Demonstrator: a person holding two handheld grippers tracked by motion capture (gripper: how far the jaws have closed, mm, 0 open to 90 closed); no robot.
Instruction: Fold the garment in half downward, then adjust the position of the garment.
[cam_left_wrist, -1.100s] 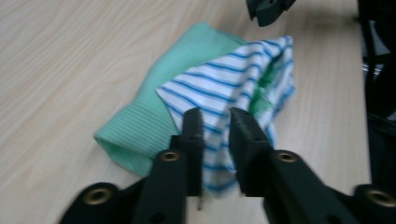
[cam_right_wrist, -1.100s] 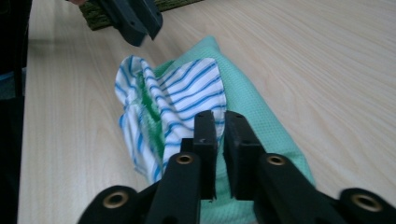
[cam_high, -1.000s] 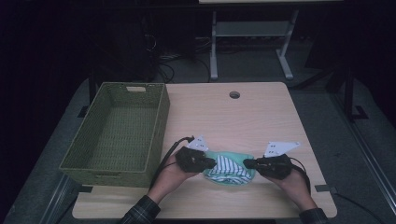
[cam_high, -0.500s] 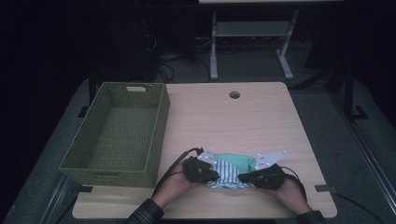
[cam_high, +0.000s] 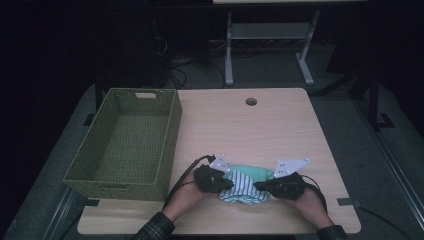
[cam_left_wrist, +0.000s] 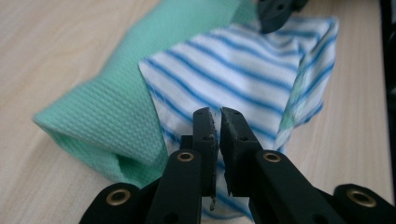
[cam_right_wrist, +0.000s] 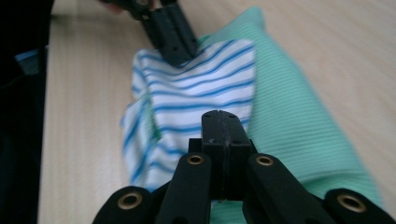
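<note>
My left gripper (cam_left_wrist: 218, 122) and right gripper (cam_right_wrist: 224, 126) are each pinched tight on an end of the striped cloth (cam_high: 244, 186), near the table's (cam_high: 280, 125) front edge; bare wood stretches beyond, basket (cam_high: 125, 145) at left

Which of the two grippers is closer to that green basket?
Left. The left gripper sits at the striped cloth's left end, just right of the basket's near corner. The right gripper is at the cloth's far end, farther from the basket.

Dim, dark-edged high view; brighter gripper views, their near parts perhaps slightly blurred.
</note>
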